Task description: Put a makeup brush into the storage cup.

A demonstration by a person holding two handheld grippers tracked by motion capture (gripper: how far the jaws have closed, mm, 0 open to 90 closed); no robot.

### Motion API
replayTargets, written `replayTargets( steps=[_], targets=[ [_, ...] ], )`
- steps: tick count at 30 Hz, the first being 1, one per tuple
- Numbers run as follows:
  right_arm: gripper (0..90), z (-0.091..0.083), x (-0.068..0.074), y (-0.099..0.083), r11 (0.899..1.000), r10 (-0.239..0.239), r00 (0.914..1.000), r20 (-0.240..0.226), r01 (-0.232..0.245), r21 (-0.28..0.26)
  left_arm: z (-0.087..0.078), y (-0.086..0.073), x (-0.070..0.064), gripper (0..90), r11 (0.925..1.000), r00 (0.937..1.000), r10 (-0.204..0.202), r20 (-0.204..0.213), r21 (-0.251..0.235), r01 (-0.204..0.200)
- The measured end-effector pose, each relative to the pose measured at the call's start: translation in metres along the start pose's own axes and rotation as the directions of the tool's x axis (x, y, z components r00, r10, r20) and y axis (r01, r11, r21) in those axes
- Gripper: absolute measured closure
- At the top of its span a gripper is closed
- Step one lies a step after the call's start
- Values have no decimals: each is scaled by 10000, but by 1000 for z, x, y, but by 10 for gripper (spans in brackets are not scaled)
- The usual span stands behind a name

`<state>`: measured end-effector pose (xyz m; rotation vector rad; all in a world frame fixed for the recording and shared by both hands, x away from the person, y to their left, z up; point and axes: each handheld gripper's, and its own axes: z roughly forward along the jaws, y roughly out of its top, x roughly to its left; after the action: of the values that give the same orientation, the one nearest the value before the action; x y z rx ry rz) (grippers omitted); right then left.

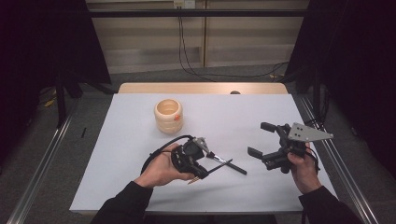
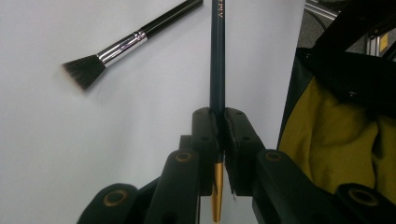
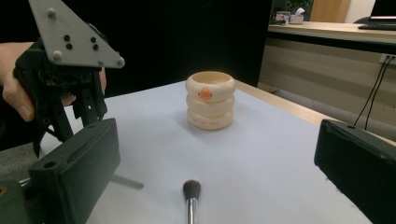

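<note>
Left hand-held gripper [image 1: 204,164], palm-up, clamps a pencil [image 2: 217,56]; right hand-held gripper [image 1: 261,138] held raised, jaws wide

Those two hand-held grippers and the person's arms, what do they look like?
Both are black. The left gripper trails a black cable looping by the hand. The right gripper carries a grey three-cornered plate dotted with screw holes. Up close, the jaws are blocky matte black with brass-coloured pivot pins. The sleeves are black.

Open tabletop [image 1: 261,112] right of cream holder [image 1: 168,115].
</note>
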<state>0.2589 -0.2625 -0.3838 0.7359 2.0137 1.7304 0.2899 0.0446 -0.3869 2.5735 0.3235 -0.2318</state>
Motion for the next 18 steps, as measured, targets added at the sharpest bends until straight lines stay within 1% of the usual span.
replayTargets(
  steps=[1,2,3,4,5,6,7,8,9,10,11,12,13,14,15,16,17,18],
  targets=[
    [0,0,0,0,10000,0,10000,0,0,0,0,0,0,836,10000,10000,-23,-4,-14,23],
    [0,2,-1,2,10000,-4,10000,-37,3,-35,0,0,0,836,9999,9999,-129,-2,-87,129],
    [0,3,-2,3,9999,-71,9999,113,73,-141,0,0,0,836,10000,10000,-25,-14,22,25],
    [0,5,-3,4,9997,-142,9998,117,144,-220,-1,0,1,836,10000,10000,-18,-47,74,18],
    [0,6,-4,6,9996,-139,9998,172,143,-225,0,0,1,836,9999,9999,-113,-64,11,113],
    [0,8,-5,7,9995,-102,9999,102,105,-285,0,-1,1,836,9999,9999,-109,-38,25,109],
    [0,9,-6,8,9997,-93,9999,61,94,-204,-1,0,2,836,9996,9999,166,-44,211,-165],
    [0,11,-7,8,9999,-50,10000,-56,49,-129,-1,0,2,836,9997,9999,153,-50,204,-151],
    [0,13,-8,8,10000,-92,9999,-43,92,16,0,-1,1,836,9999,10000,49,-49,161,-48],
    [3,15,-9,6,9999,-55,9999,-143,57,122,0,-1,0,836,9999,9999,87,-90,125,-86],
    [3,18,-10,5,9993,-40,9995,-301,51,380,0,-1,-1,836,9999,9999,69,-138,113,-68],
    [7,20,-9,3,9979,-143,9994,-314,162,633,1,-1,-2,836,9999,9999,-1,-144,109,2],
    [19,22,-9,2,9960,-221,9989,-406,255,851,1,-1,-3,836,9997,9999,96,-91,213,-94],
    [20,24,-8,1,9939,-246,9981,-560,304,1057,1,-1,-2,836,9997,9999,126,-76,211,-124],
    [20,25,-6,1,9927,-205,9981,-588,273,1177,1,-1,-3,836,9998,10000,15,-98,200,-13],
    [30,26,-5,2,9897,-277,9971,-715,374,1383,2,-2,-3,836,9999,9999,-77,-110,96,78],
    [35,27,-3,3,9865,-328,9962,-811,453,1574,2,-2,-2,835,9999,9999,-91,-80,98,92],
    [37,28,-2,4,9829,-369,9951,-917,527,1767,2,-2,-1,836,9998,10000,43,-84,214,-41]
  ],
)
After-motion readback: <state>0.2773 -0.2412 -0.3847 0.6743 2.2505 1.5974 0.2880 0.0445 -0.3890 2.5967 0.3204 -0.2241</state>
